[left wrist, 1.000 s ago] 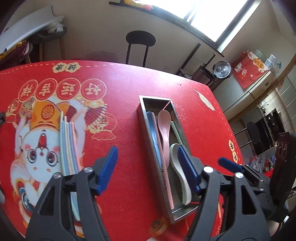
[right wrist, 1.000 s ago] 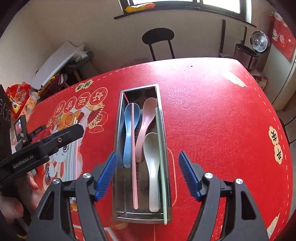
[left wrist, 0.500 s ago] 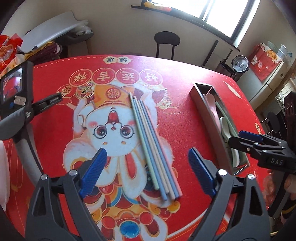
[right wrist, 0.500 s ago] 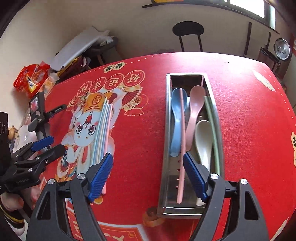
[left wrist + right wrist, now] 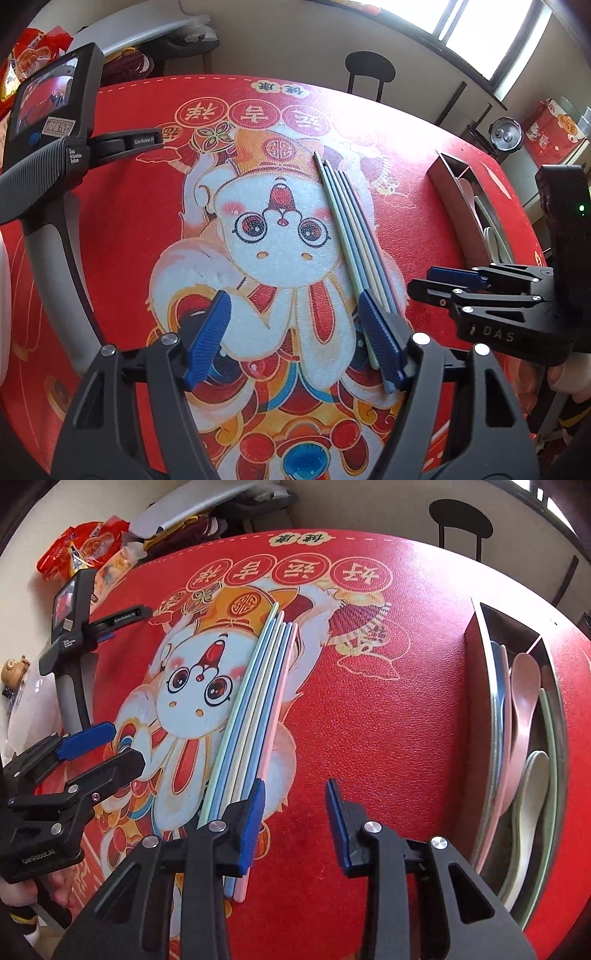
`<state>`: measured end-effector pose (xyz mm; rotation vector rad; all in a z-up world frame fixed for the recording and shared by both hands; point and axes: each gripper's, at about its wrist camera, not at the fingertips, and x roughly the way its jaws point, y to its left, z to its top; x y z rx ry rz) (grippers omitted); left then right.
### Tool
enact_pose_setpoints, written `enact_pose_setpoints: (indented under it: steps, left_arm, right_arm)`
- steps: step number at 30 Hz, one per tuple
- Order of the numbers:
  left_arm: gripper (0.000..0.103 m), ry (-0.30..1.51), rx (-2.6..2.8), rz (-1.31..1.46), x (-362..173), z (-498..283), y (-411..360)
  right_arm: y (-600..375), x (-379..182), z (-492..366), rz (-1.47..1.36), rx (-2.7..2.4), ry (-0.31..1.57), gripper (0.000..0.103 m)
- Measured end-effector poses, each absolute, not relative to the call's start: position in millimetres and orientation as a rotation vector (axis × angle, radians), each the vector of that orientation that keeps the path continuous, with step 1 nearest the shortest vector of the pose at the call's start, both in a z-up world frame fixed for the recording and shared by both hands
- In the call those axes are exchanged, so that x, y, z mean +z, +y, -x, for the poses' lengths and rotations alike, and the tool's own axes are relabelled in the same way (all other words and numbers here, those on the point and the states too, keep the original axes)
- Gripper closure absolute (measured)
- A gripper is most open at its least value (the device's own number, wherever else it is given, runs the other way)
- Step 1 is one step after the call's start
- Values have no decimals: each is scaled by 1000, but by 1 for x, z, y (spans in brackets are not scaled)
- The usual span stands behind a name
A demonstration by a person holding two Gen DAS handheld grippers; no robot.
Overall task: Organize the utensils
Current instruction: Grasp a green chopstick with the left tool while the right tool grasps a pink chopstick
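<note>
A red cloth (image 5: 388,716) with a cartoon rabbit covers the table, with a chair (image 5: 369,74) and a bright window behind. At its right side lies a long steel tray (image 5: 480,672) already holding spoons (image 5: 524,694) and two chopsticks. Near the middle of the cloth, over the rabbit print, a bundle of pastel chopsticks (image 5: 255,705) lies side by side, touching one another, well apart from the tray.

The left gripper (image 5: 295,328) hovers spread wide, empty, its right pad over the near ends of the bundle. The right gripper (image 5: 295,823) is also parted and empty, though narrower, its left pad just over the pink stick at the bundle's edge.

The step in hand looks like picking a chopstick to carry to the tray. To do it well, the right gripper should probably shift left so that only the outermost pink stick sits between the pads, come down near the stick's end, and pinch across its width. Because the sticks touch, a pad may nudge the neighbours or catch two together; tilting the tip inward to separate one first would help.
</note>
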<state>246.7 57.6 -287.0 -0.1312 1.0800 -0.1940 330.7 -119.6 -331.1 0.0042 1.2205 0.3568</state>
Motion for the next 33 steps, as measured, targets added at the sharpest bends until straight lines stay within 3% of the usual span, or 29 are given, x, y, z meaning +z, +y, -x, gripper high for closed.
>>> enact_pose_setpoints:
  steps: [15, 19, 21, 25, 33]
  left_arm:
    - [39, 1092, -210, 131, -293, -251, 51]
    - [48, 1092, -228, 137, -294, -255, 43]
    - [54, 1092, -243, 138, -294, -259, 37]
    - [70, 1091, -264, 148, -297, -266, 25]
    - [76, 1113, -265, 143, -311, -281, 8]
  right_arm:
    - [-103, -334, -331, 56, 350, 1193, 78]
    - [-101, -332, -329, 94, 337, 1178, 96]
    - [-103, -332, -329, 94, 329, 1179, 98]
    - [-113, -332, -330, 78, 300, 1179, 99]
    - [-123, -333, -330, 37, 275, 1183, 98]
